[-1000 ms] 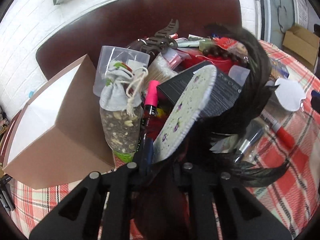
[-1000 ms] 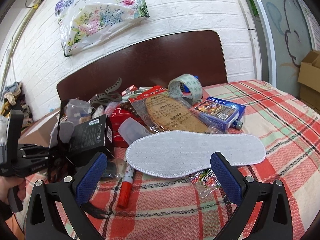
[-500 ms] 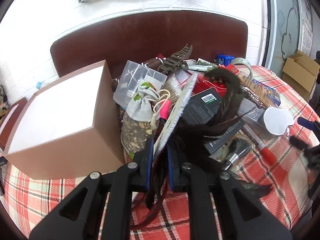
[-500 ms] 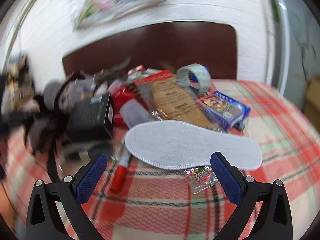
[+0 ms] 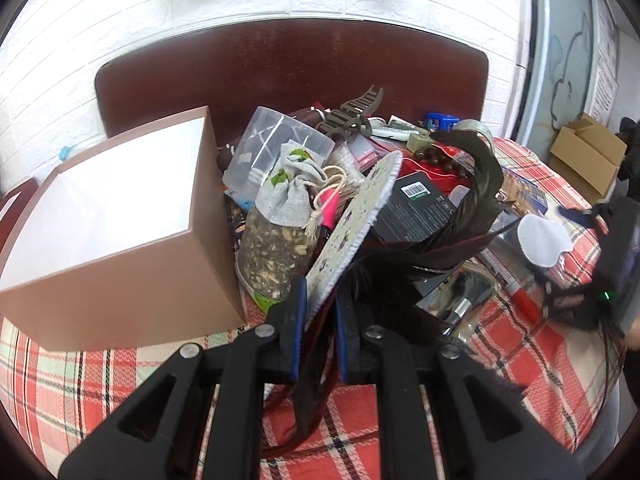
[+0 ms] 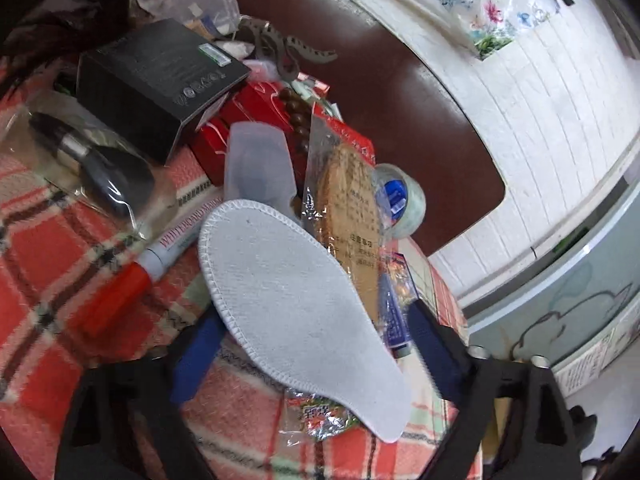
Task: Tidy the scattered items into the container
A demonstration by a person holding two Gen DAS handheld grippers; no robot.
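Floral insole point(image 5: 357, 216) pinched in left gripper point(image 5: 316, 304) jaws — right gripper point(image 6: 316, 344) jaws spread round white insole point(image 6: 296, 304).

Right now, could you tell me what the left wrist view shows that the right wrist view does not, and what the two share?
Only the left wrist view shows the brown box, the drawstring pouch, and the left gripper shut on the floral insole with dark feathers.

Only the right wrist view shows the open right gripper astride the white insole, plus the snack packet under it.

Both show the black box, red marker and makeup brush.
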